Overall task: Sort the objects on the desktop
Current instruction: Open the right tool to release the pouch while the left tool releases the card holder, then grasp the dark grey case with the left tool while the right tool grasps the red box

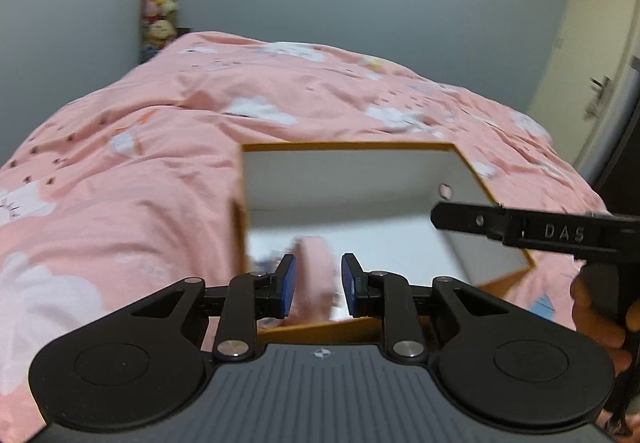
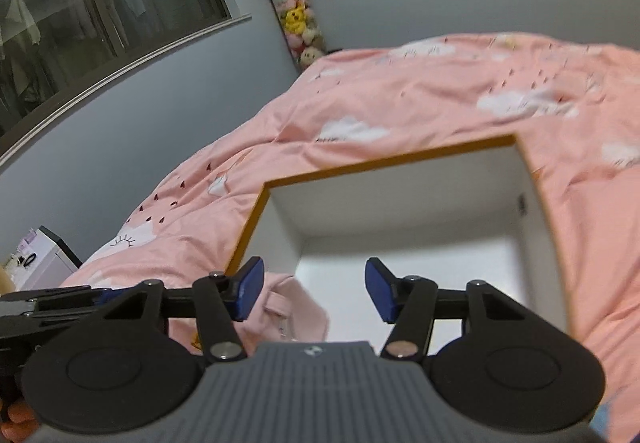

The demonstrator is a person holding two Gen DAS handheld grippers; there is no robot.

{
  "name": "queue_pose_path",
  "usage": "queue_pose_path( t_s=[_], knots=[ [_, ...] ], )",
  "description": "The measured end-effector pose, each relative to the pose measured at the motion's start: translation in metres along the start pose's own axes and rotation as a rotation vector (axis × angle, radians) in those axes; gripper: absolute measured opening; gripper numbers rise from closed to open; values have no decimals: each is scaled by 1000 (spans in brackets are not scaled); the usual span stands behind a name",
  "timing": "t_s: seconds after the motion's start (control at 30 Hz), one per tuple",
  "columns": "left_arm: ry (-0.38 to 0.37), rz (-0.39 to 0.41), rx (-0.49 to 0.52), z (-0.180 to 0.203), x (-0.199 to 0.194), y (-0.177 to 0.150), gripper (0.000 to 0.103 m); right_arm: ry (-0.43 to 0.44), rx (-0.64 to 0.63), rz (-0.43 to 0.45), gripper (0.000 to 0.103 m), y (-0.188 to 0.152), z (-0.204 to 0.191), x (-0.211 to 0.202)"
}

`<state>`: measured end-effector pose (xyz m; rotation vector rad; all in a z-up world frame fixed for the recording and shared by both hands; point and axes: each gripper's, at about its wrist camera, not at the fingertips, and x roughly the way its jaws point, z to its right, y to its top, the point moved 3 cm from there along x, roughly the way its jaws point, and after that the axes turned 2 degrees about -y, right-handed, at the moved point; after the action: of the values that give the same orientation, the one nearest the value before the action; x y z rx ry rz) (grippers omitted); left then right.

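A white box with an orange rim [image 1: 348, 145] lies on the pink bedspread; it also shows in the right wrist view [image 2: 384, 161]. My left gripper [image 1: 318, 285] has its blue pads either side of a pale pink pouch [image 1: 314, 283] over the box's near edge, jaws narrowly apart; whether the pads touch it is blurred. My right gripper [image 2: 314, 293] is open and empty above the box, with the pink pouch [image 2: 294, 313] below its left finger. The right gripper's black finger [image 1: 532, 229] crosses the left wrist view at right.
A pink cloud-print bedspread [image 1: 120, 183] surrounds the box. A tube of plush toys [image 2: 296, 15] stands in the far corner. A window [image 2: 80, 3] is at left, a door [image 1: 600, 95] at right, a white bedside unit [image 2: 40, 263] at far left.
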<state>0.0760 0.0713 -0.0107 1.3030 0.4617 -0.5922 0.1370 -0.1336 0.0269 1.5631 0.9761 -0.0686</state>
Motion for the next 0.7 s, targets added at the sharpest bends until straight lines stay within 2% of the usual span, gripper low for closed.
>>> queue_pose_path(
  t_s=[0.1, 0.17, 0.27, 0.37, 0.57, 0.7],
  knots=[
    [-47, -21, 56, 22, 3, -5, 29, -30, -43, 29, 64, -3, 5, -21],
    [-74, -36, 85, 34, 6, -10, 30, -60, -55, 35, 72, -7, 12, -34],
    [-115, -70, 128, 53, 14, -18, 30, -92, -41, 13, 72, -13, 25, -48],
    [-154, -104, 147, 64, 22, -24, 30, -159, -42, -35, 71, -25, 38, -55],
    [-193, -165, 143, 74, 35, -35, 30, -211, 13, -192, 51, -67, 65, -45],
    [-192, -195, 156, 81, 42, -39, 30, -217, 76, -265, 46, -87, 81, -28]
  ],
)
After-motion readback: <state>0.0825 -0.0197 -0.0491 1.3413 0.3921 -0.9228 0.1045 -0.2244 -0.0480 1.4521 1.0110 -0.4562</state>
